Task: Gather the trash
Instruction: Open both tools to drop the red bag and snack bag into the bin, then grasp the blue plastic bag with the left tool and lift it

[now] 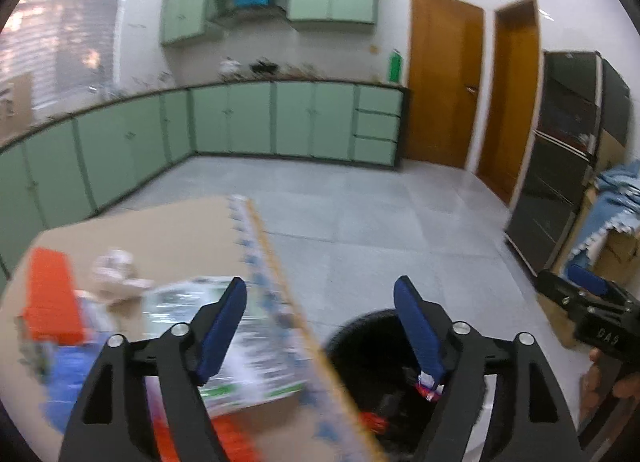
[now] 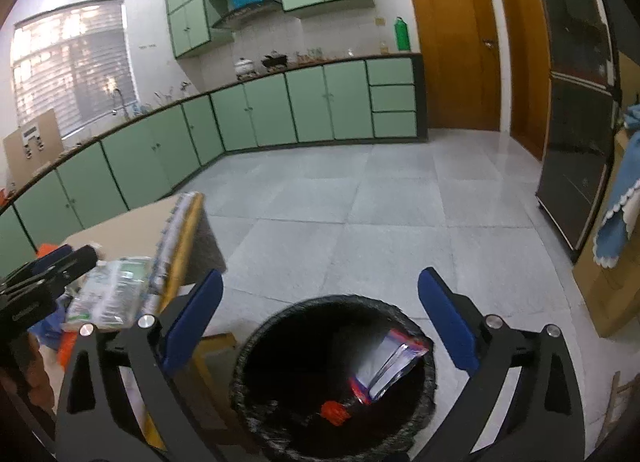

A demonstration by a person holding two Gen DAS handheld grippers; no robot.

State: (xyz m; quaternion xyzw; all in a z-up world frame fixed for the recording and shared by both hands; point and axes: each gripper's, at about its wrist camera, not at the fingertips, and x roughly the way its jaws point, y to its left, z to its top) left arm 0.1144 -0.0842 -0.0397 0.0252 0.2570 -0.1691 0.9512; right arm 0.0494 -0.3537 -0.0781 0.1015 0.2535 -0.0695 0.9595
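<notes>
Right tongs [image 2: 320, 294] spread over bin [image 2: 256, 346]; table edge [image 2: 188, 238] left.

left claw [image 1: 320, 298] agape, right claw [image 2: 320, 290] agape

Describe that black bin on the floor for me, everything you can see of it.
The bin is round and lined with a crinkly black bag folded over its rim. It stands upright and open on the grey tiled floor, beside a low cardboard table. Inside lie a silvery pouch with red and blue edging, leaning against the wall, and a small crumpled red scrap. No lid shows.
</notes>
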